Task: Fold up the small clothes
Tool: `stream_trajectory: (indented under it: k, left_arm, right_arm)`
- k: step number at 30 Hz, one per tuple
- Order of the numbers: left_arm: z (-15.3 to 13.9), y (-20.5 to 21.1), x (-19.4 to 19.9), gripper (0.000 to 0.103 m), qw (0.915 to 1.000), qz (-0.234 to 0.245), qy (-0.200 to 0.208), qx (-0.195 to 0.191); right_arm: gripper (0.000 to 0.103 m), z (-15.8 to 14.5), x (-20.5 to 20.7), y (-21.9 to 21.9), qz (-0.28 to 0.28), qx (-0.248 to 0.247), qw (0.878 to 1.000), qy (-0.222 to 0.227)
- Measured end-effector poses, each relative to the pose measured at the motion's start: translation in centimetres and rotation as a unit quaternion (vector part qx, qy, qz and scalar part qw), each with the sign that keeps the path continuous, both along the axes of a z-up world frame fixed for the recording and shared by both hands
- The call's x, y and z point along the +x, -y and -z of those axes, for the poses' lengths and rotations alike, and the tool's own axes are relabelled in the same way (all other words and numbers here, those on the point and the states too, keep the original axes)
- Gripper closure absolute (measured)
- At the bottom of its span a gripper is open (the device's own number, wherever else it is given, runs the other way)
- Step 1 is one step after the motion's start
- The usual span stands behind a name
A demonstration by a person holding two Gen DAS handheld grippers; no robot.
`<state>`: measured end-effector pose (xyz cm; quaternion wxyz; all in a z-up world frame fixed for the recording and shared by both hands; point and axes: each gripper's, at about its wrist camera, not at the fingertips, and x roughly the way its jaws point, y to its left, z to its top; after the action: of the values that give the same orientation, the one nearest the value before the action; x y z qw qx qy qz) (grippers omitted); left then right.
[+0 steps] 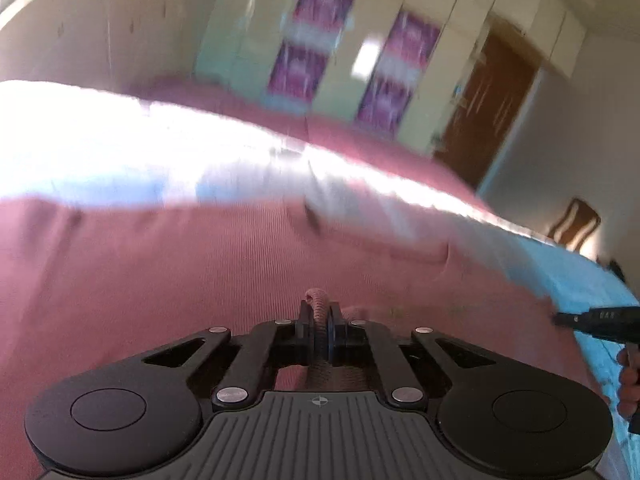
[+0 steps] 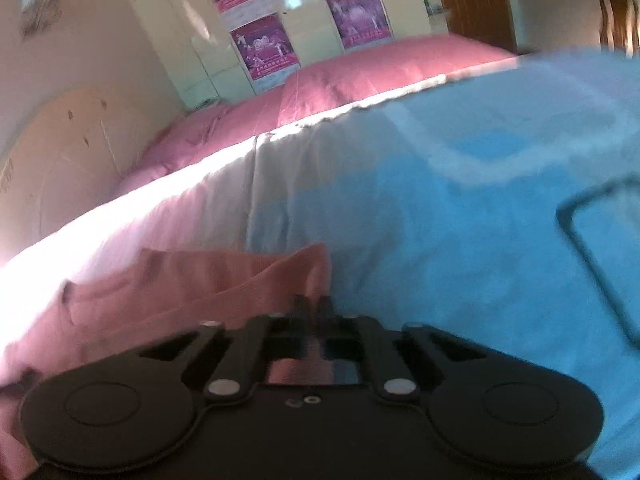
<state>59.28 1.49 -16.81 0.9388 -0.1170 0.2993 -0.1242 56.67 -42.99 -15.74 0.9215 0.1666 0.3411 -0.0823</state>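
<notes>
left wrist view: left gripper (image 1: pixel 320 322) jaws clenched on the soft, light pink ribbed knit garment (image 1: pixel 200 272) spread on the blue bedsheet (image 2: pixel 460 220); right gripper (image 2: pixel 314 306) jaws pinch its limp corner, best held by edges.

Motion blur, blown-out sunlit band, fisheye-curved edges

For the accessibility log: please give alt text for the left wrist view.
The left gripper is shut on a pinch of a pink ribbed garment that fills the lower frame. The right gripper enters at the right edge over a blue bedsheet; blurred cupboards stand behind.
</notes>
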Motion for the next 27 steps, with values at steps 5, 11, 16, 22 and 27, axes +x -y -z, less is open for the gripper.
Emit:
stream_trajectory:
  k: [5,11,16,22,27]
  left_arm:
    - [1.1,0.5,0.5,0.095,0.9991,0.000,-0.022,0.036]
    - [-3.5,3.7,-1.8,0.053,0.9948,0.025,0.058,0.080]
    - [-0.9,8.6,0.2,0.047,0.9913,0.078,-0.019,0.104]
    - [-1.3,7.7,-4.0,0.047,0.9956,0.066,-0.006,0.066]
    - [-1.0,8.4,-6.5,0.047,0.9905,0.083,0.004,0.109]
  right_arm:
    - [0.095,0.5,-0.2,-0.6,0.004,-0.048,0.999,-0.009]
    - [0.085,-2.3,-1.2,-2.0,-0.020,-0.093,0.995,0.025]
    - [0.092,0.0,0.6,-4.2,-0.055,-0.127,0.990,-0.037]
    - [0.091,-0.7,-5.2,-6.0,-0.077,-0.140,0.986,-0.056]
    - [0.084,-0.5,-9.2,-8.5,-0.073,-0.200,0.976,-0.046]
